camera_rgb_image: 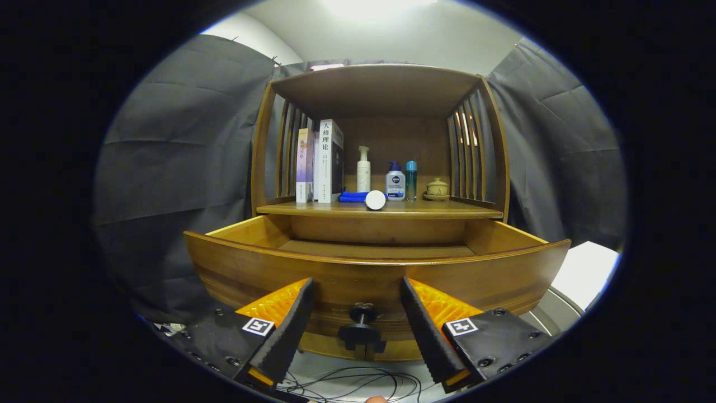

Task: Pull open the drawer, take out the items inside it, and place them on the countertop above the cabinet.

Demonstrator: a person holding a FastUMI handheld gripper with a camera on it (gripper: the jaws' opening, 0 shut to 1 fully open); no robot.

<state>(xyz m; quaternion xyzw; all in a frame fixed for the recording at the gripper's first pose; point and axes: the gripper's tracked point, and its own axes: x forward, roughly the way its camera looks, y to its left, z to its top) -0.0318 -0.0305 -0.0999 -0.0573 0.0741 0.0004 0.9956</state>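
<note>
drawer [358, 268] pulled out just ahead of the claw [358, 330] | claw wide, gripping nothing, knob [362, 330] sits between its fingers | what's inside is hidden by the drawer front, so I'd lift over it before reaching in | bench [380, 210] beyond

A staged recording booth dressed as a home corner is shown. Dark cloth walls [168, 168] are hung at the left and right of the frame, under a plain pale ceiling [391, 28] at the top. At the centre a wooden cabinet [380, 112] is set, stocked with household goods: books [321, 162], toiletry bottles [395, 182] and a small lidded pot [437, 188]. Loose cables [358, 380] are seen at the bottom.
</note>
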